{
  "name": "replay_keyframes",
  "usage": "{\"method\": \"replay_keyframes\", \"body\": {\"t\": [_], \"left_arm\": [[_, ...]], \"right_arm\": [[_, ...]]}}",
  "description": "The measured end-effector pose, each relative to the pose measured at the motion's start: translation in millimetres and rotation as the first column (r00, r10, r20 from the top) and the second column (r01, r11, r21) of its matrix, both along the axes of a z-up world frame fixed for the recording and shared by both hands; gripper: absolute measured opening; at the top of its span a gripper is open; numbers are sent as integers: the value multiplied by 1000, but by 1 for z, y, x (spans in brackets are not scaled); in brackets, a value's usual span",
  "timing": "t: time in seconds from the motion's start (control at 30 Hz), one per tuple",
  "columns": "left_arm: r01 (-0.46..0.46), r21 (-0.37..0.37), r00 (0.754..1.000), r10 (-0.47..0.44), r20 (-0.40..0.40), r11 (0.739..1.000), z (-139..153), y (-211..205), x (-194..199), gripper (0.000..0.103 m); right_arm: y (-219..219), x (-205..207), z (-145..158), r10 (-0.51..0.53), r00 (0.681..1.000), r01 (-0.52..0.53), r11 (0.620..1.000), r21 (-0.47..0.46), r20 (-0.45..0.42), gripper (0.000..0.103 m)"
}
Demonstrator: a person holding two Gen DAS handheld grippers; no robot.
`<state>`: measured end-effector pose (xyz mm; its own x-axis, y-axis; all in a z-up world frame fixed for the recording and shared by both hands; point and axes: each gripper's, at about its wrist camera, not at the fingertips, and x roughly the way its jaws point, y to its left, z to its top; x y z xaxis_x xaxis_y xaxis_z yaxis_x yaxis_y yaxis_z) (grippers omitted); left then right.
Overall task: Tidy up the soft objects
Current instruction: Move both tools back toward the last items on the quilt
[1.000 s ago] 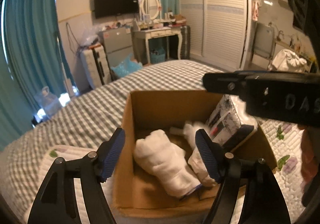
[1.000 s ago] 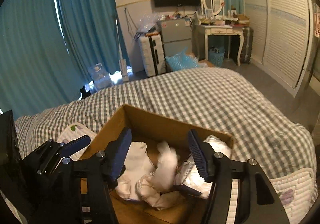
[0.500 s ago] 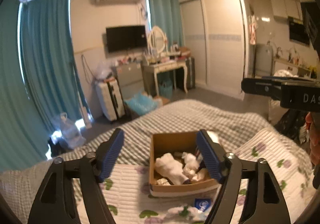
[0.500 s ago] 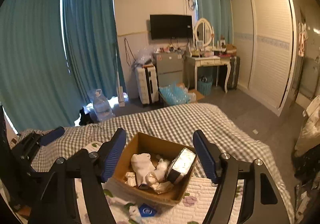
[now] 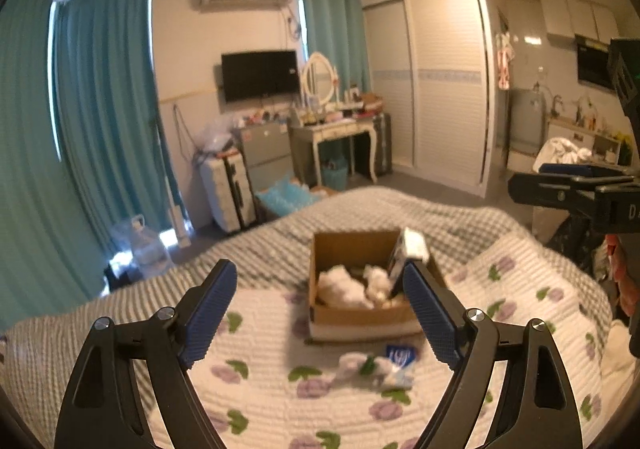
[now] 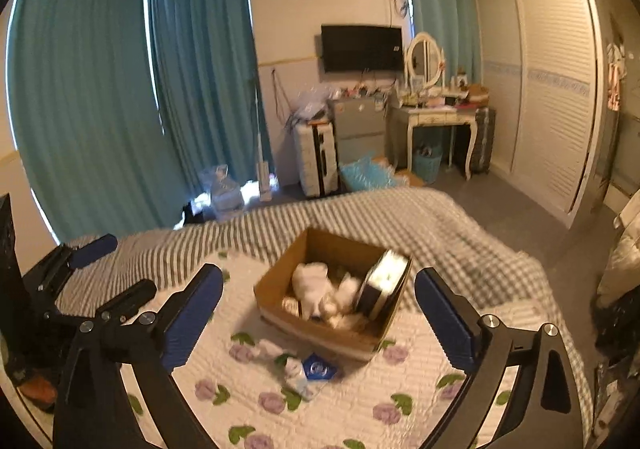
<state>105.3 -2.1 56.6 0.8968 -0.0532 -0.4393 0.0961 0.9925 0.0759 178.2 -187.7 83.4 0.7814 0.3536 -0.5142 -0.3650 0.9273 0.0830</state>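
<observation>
A cardboard box (image 5: 360, 319) (image 6: 316, 331) sits on the bed. It holds white soft items (image 5: 344, 289) (image 6: 312, 285) and an upright patterned pack (image 5: 410, 249) (image 6: 384, 283) at its right side. A blue packet (image 5: 400, 355) (image 6: 318, 369) and a crumpled white piece (image 5: 356, 363) (image 6: 294, 369) lie loose on the quilt in front of the box. My left gripper (image 5: 317, 268) hangs back from the box and above it, jaws opening, nothing between them. My right gripper (image 6: 318, 271) is likewise held off, jaws opening and empty.
A flowered white quilt (image 5: 280, 389) covers the near bed, with a grey checked blanket (image 6: 400, 217) beyond it. Past the bed's far edge stand a suitcase (image 6: 316, 161), a dressing table (image 6: 432, 117) and a wardrobe (image 6: 548, 89). Teal curtains (image 6: 100, 109) hang at the left.
Both grippers have drawn back and up from inside the box, which now looks small. Their jaws have widened, the right one most. The loose items on the quilt have come into view.
</observation>
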Motion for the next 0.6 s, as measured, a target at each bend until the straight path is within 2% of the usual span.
{"method": "replay_keyframes", "body": {"t": [0.17,0.3,0.43,0.6], "left_arm": [[-11,-35,997,8,-81,999,-49,3,14,87],[-25,-73,988,13,-155,997,-91,5,35,87],[-32,-86,976,13,-216,996,-125,6,54,87],[-28,-77,960,6,-279,997,-163,11,68,87]], "right_arm": [[22,17,-75,32,998,-37,995,-88,-62,97],[36,35,-138,76,988,-93,989,-117,-138,97],[54,53,-202,122,964,-160,976,-149,-238,97],[74,69,-267,147,932,-227,949,-218,-330,97]]}}
